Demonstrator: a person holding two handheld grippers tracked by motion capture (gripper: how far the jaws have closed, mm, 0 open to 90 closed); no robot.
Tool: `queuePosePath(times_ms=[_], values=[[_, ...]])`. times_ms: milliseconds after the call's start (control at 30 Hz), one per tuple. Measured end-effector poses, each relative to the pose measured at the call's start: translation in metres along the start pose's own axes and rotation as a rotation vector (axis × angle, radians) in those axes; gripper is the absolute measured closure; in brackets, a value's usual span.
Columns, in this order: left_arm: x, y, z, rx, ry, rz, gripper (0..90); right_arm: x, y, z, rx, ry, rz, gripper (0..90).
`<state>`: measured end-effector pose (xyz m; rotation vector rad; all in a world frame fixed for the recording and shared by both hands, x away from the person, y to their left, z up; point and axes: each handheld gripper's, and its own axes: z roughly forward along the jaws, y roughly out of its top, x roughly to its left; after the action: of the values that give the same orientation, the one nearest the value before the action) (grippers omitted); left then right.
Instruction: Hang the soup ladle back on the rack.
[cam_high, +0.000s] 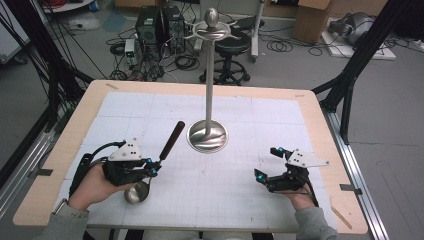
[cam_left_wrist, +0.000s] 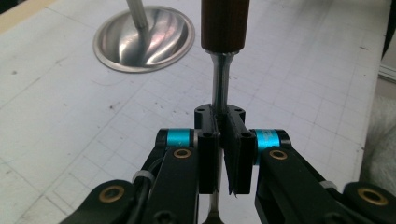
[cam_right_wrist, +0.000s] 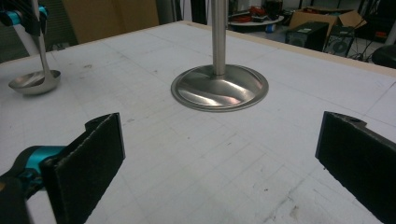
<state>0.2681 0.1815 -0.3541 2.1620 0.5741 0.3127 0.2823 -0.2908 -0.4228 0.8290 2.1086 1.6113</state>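
Note:
A metal ladle with a dark wooden handle (cam_high: 172, 139) is held in my left gripper (cam_high: 150, 167), near the table's front left. Its bowl (cam_high: 136, 193) hangs low by the mat. In the left gripper view the jaws are shut on the thin steel shank (cam_left_wrist: 219, 86), just below the brown handle (cam_left_wrist: 224, 23). My right gripper (cam_high: 266, 162) rests at the front right, open with nothing between its pads (cam_right_wrist: 93, 156). From the right gripper view the ladle's bowl (cam_right_wrist: 35, 81) sits far left.
A tall steel stand with hooks at its top (cam_high: 212, 31) rises from a round base (cam_high: 207, 136) at the middle of the white gridded mat (cam_high: 280, 115). That base also appears ahead of each gripper (cam_left_wrist: 144, 44) (cam_right_wrist: 219, 88). Wooden table edges (cam_high: 325, 150) frame the mat.

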Motion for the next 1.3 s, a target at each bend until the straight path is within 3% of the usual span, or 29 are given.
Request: queuePosePath(times_ms=[300, 733, 1033, 1167, 1300], values=[[0.008, 0.001, -0.008, -0.073, 0.042, -0.029, 84.2, 0.0, 0.0, 0.0, -0.001, -0.001, 0.001, 0.3], [0.019, 0.003, -0.009, -0.131, 0.02, -0.084, 84.2, 0.0, 0.001, -0.001, -0.012, -0.007, -0.003, 0.3], [0.025, 0.007, -0.011, -0.213, 0.047, -0.11, 84.2, -0.001, 0.001, -0.001, -0.013, -0.005, 0.0, 0.3], [0.026, 0.011, -0.006, -0.24, 0.11, -0.102, 84.1, 0.0, 0.001, -0.001, -0.014, -0.005, 0.005, 0.3], [0.027, 0.014, -0.005, -0.283, 0.135, -0.101, 84.1, -0.001, 0.001, -0.001, -0.014, -0.005, -0.001, 0.3]])
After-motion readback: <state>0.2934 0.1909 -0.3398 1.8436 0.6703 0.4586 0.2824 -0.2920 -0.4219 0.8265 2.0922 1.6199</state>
